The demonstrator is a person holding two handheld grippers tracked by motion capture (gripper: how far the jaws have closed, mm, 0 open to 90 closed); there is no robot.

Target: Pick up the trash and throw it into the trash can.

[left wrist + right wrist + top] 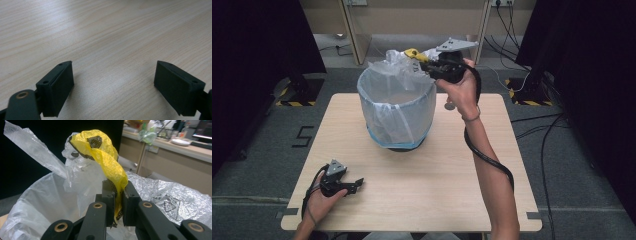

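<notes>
Now, from the high view: a bin (pixel 397 112) lined with a clear plastic bag (pixel 384 97) stands on the far half of the wooden table (pixel 427 175). Right gripper (pixel 424 62) is up at the bin's far rim, level with the top of the bag, and it has a yellow wrapper (pixel 413 53) nipped at its tip, right over crumpled plastic bunched at the rim. Left gripper (pixel 357 184) lies low at the near left corner of the table, hand (pixel 319 197) wrapped around it, well apart from the bin.

Over to the left gripper view: both black jaws stand wide apart, nothing between them, just bare wood grain of the table (pixel 107 37) beneath.

And the right gripper view: the jaws are pinched tight together on the yellow wrapper (pixel 110 162), which has a dark patterned inside and rises in a crumpled twist above the pads. Behind it, the clear plastic bag (pixel 47 195) billows, one flap sticking up to the left. To the right lies a sheet of bubble wrap (pixel 162 192) with a printed recycling mark. A counter with clutter sits blurred in the background.
</notes>
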